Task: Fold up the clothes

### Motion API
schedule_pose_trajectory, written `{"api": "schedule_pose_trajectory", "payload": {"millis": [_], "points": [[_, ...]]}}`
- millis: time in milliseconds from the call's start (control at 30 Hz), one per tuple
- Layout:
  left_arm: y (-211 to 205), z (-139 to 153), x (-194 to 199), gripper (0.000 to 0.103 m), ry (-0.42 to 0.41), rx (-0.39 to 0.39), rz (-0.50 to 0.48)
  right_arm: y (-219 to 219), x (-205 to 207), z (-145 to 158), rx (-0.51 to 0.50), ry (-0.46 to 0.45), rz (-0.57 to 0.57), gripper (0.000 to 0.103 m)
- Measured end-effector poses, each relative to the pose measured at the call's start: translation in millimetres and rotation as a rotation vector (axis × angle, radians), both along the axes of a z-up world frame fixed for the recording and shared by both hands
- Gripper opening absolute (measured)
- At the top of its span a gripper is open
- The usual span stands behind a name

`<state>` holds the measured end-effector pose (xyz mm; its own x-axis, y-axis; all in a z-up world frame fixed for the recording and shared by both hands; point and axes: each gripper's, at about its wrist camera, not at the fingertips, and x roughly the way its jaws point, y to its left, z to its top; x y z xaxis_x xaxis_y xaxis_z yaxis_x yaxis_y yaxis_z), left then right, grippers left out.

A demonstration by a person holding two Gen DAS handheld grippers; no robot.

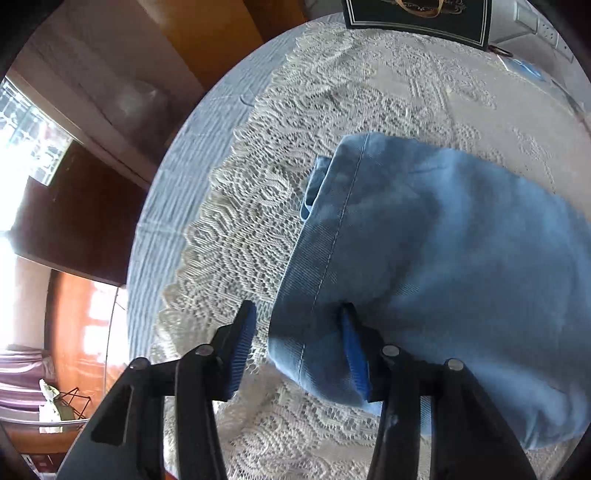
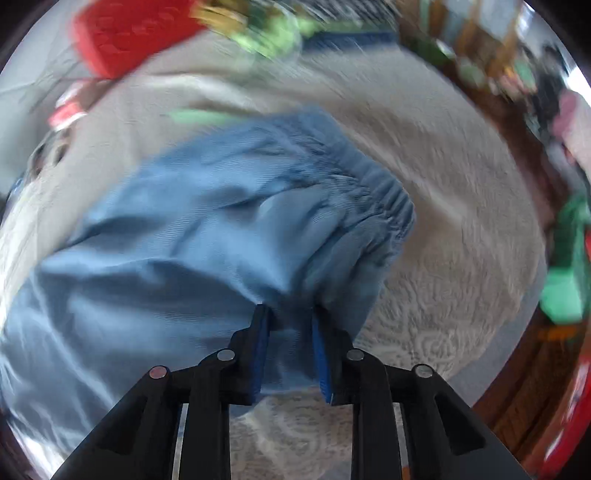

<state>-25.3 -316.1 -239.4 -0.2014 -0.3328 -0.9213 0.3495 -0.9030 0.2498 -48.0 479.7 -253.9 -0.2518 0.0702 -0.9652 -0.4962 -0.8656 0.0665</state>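
Your open lane: bare lace tablecloth (image 1: 236,236) left of blue garment (image 1: 443,258), clear out to table edge. Far side blocked: dark framed card (image 1: 417,14) (red box (image 2: 129,33) and blurred clutter behind too).

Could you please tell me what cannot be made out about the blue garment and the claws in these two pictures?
- Left wrist view: the blue garment runs off the right edge, so its full shape is unknown.
- Left wrist view: the left claw straddles the hem; pad contact is unclear.
- Right wrist view: motion blur smears the red object.
- Right wrist view: fabric bunches between the right claw pads, hiding how many layers it holds.
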Motion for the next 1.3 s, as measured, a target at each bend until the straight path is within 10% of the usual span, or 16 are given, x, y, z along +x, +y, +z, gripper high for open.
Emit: {"api": "schedule_pose_trajectory", "payload": {"millis": [167,300,633,900,1100,1300], "points": [[15.8,48.8,6.9,0.103,0.204,0.171,0.034,-0.4,19.9,52.5,-0.025,0.212,-0.002,0.036],[47.3,47.6,-6.2,0.103,0.223,0.220,0.001,4.2,11.7,75.2,-0.066,0.293,0.030,0.045],[115.1,-24.4,-19.0,0.103,0.042,0.325,0.019,1.9,-17.2,18.3,-0.146,0.173,0.096,0.044],[132.0,-37.8,-16.6,0.103,0.068,0.259,0.081,7.7,-17.2,-1.2,-0.187,0.149,0.115,0.047],[131.2,-39.9,-13.4,0.103,0.084,0.259,0.076,48.8,19.4,29.3,-0.312,0.295,-0.020,0.024],[129.7,-38.1,-15.4,0.103,0.060,0.268,0.049,59.9,67.5,34.7,-0.304,0.344,-0.134,0.057]]}}
